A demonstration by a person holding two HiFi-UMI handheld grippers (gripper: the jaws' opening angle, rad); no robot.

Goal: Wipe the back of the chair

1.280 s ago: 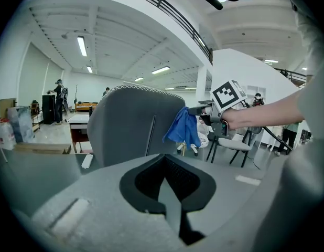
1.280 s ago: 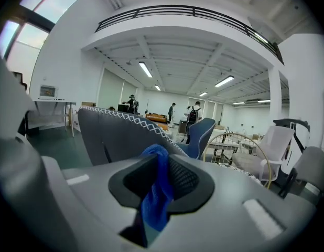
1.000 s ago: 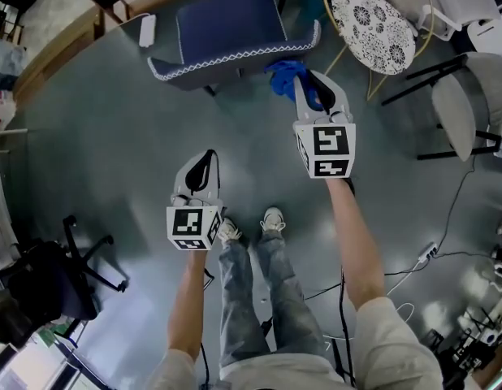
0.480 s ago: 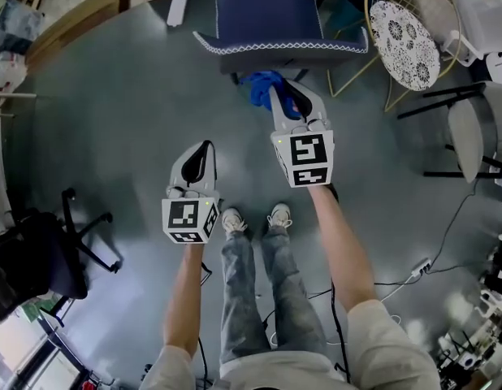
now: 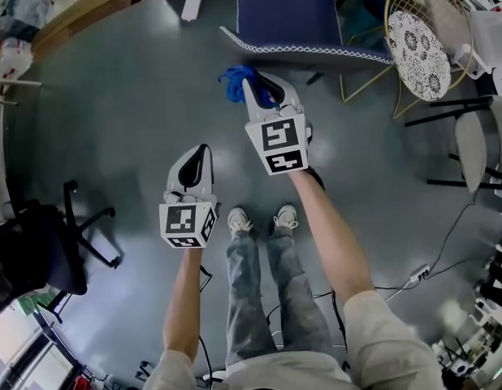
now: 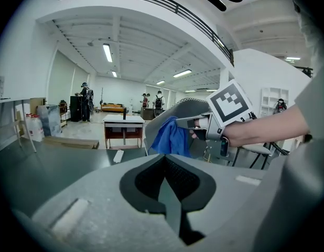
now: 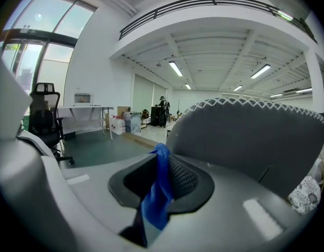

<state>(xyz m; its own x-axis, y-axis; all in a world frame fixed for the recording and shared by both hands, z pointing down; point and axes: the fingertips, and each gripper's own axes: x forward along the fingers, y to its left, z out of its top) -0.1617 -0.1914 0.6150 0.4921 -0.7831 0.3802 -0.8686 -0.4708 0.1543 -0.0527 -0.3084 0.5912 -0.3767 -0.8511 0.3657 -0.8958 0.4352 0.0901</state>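
Observation:
A blue chair (image 5: 300, 10) stands ahead, and its back (image 5: 308, 49), edged with white zigzag trim, faces me. My right gripper (image 5: 263, 96) is raised just short of that back, near its left end, and is shut on a blue cloth (image 5: 235, 84). In the right gripper view the cloth (image 7: 158, 193) hangs from the closed jaws, and the chair back (image 7: 251, 140) fills the right side close ahead. My left gripper (image 5: 194, 169) is held lower and nearer to me, shut with nothing in it. From the left gripper view, the cloth (image 6: 171, 138) shows in front of the chair back (image 6: 188, 109).
A wire-frame chair with a patterned cushion (image 5: 419, 43) stands to the right of the blue chair, and a grey chair (image 5: 478, 145) is further right. A black office chair (image 5: 48, 250) is at the left. Cables (image 5: 421, 270) lie on the floor. My feet (image 5: 259, 218) are below the grippers.
My right gripper, still holding the cloth, has moved left along the chair back towards its left end. The left gripper has hardly moved.

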